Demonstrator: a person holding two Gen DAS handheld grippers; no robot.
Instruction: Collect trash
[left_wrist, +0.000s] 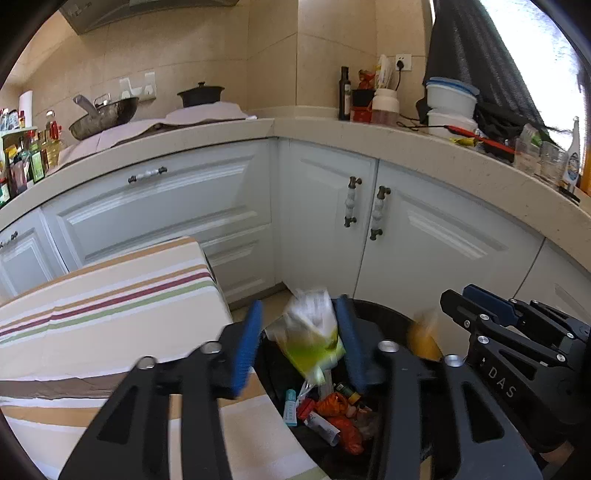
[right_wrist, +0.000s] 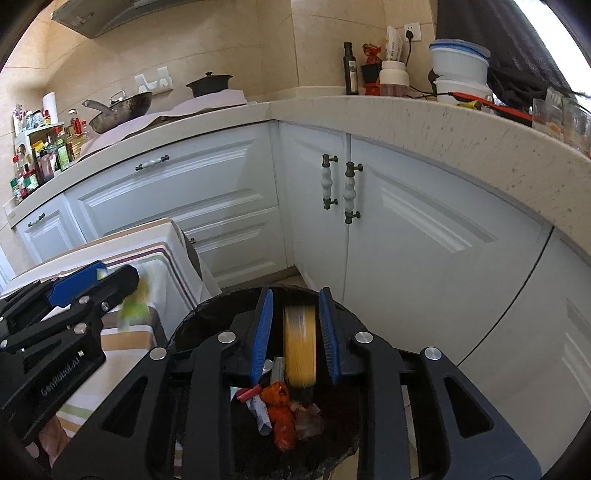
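A black bin lined with a dark bag stands on the floor below both grippers. It holds orange wrappers, a small blue tube and other scraps. My left gripper is open above it. A blurred green-and-white wrapper hangs loose between its blue pads, with a gap on the left. My right gripper is also open over the bin. A yellow piece, streaked with blur, sits between its pads and touches neither.
A table under a striped cloth stands left of the bin, close to the left gripper. White cabinet doors and a cluttered beige counter curve around behind. A wok and bottles stand at the far left.
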